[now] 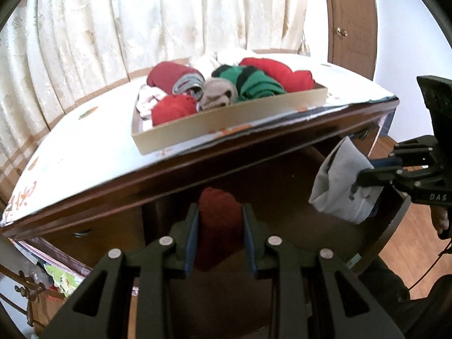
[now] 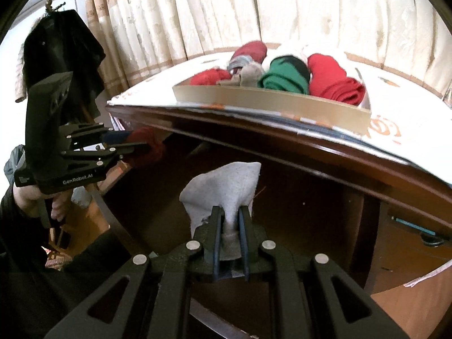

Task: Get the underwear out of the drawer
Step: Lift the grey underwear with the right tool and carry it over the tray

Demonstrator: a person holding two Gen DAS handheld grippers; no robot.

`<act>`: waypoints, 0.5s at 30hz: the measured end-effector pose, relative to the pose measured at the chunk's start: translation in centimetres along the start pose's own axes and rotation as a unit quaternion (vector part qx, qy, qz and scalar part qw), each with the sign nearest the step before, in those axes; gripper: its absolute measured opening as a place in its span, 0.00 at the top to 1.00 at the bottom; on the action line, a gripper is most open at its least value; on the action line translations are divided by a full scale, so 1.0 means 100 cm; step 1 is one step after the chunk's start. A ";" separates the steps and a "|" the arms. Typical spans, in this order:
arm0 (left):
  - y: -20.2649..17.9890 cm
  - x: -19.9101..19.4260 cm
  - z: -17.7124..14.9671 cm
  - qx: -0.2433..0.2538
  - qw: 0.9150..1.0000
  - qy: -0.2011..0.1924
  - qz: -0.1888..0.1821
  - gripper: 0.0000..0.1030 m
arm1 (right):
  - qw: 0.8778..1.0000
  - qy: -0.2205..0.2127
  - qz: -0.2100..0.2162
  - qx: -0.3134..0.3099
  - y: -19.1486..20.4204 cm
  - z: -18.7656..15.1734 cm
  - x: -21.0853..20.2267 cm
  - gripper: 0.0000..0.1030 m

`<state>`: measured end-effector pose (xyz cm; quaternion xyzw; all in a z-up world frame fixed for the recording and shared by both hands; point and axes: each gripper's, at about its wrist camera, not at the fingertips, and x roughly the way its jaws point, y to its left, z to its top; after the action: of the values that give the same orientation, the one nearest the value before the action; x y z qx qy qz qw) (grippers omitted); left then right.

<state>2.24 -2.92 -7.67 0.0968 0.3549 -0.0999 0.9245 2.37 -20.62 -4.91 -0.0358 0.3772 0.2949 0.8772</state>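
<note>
Left hand-held gripper [image 1: 219, 226]: pads clamped on dark red underwear [image 1: 219, 226], held above open drawer [image 1: 282, 186]. Cardboard tray [image 1: 226, 118] on tabletop [image 1: 84, 152] at 12 o'clock, filled with rolled garments [image 1: 254, 82]. Right hand-held gripper [image 2: 230, 226]: pinched tight on grey-white underwear [image 2: 226, 189], lifted clear of drawer.

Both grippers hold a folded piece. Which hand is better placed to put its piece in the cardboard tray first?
Probably the left: its dark red piece hangs nearly straight below the tray; the right's white piece hangs off to the tray's side.
</note>
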 end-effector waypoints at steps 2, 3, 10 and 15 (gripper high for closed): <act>0.001 -0.004 0.003 -0.003 1.000 -0.007 0.002 0.74 | 1.000 -0.011 -0.002 0.000 0.001 0.003 -0.005 0.87; 0.002 -0.007 0.006 -0.004 1.000 -0.013 0.006 0.74 | 1.000 -0.016 -0.004 0.000 0.002 0.005 -0.008 0.87; 0.006 -0.018 0.015 -0.014 0.999 -0.041 0.017 0.74 | 0.999 -0.052 -0.010 0.004 0.004 0.019 -0.020 0.87; 0.009 -0.022 0.023 -0.018 0.998 -0.057 0.022 0.74 | 0.998 -0.066 -0.012 0.005 0.006 0.025 -0.020 0.87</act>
<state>2.32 -2.39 -4.35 0.0825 0.3016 -0.0787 0.9466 2.57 -20.37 -1.61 -0.0168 0.3193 0.2842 0.9039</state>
